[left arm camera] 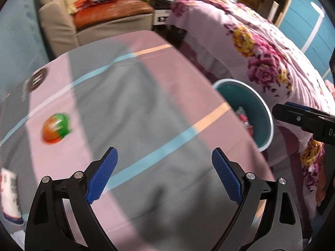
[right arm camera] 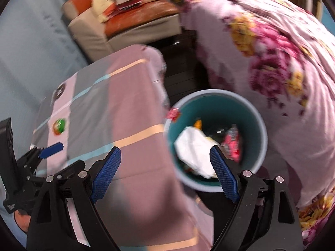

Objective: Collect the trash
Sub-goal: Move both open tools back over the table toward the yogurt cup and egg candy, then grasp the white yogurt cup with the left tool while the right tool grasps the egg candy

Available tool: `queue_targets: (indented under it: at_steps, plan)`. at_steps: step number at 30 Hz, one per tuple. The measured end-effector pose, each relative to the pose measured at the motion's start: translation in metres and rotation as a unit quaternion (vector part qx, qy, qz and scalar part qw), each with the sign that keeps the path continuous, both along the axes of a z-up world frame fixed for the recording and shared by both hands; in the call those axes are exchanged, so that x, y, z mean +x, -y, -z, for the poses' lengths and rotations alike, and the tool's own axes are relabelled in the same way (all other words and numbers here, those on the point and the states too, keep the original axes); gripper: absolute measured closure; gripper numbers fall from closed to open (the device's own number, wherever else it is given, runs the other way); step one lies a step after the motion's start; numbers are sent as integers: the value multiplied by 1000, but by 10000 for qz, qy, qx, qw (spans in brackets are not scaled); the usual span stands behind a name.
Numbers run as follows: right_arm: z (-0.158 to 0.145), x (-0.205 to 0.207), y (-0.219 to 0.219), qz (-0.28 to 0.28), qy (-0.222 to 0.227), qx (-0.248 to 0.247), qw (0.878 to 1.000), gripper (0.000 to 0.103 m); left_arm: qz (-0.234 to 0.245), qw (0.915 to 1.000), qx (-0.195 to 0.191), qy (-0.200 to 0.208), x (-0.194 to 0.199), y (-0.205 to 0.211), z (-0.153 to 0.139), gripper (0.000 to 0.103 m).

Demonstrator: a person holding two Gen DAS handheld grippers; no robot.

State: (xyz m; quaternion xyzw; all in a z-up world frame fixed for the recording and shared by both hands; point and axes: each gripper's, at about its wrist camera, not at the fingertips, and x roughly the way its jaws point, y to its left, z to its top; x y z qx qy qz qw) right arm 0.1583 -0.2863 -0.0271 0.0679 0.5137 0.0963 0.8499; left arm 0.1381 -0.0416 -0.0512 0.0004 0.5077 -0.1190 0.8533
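Bin (right arm camera: 215, 142) just beside table edge (right arm camera: 165, 125); left tongs (left arm camera: 164, 174), right tongs (right arm camera: 165, 172) spread, empty.

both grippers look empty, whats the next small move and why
Probably move the left gripper toward the orange and green wrapper on the tablecloth. Both grippers are open and empty, the bin already holds trash, and that wrapper lies on the left side.

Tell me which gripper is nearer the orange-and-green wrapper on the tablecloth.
Left. The left gripper hangs open over the tablecloth, with the orange-and-green wrapper just off to its left. The right gripper, also open, sits at the table's far edge by the teal bin.
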Motion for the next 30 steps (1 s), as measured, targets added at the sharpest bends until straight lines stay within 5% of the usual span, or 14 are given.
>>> queue_targets:
  at_steps: [15, 23, 30]
  plan:
    - [-10, -2, -157, -1317, -75, -301, 9908, 20, -1025, 9943, 160, 231, -50, -163, -12, 11]
    - [-1, 5, -231, -1946, -184, -502, 9794, 20, -1621, 9854, 489, 180, -65, -241, -1, 11]
    - [12, 11, -279, -2368, -214, -621, 9693, 20, -1901, 9811, 333, -117, -70, -284, 22, 11]
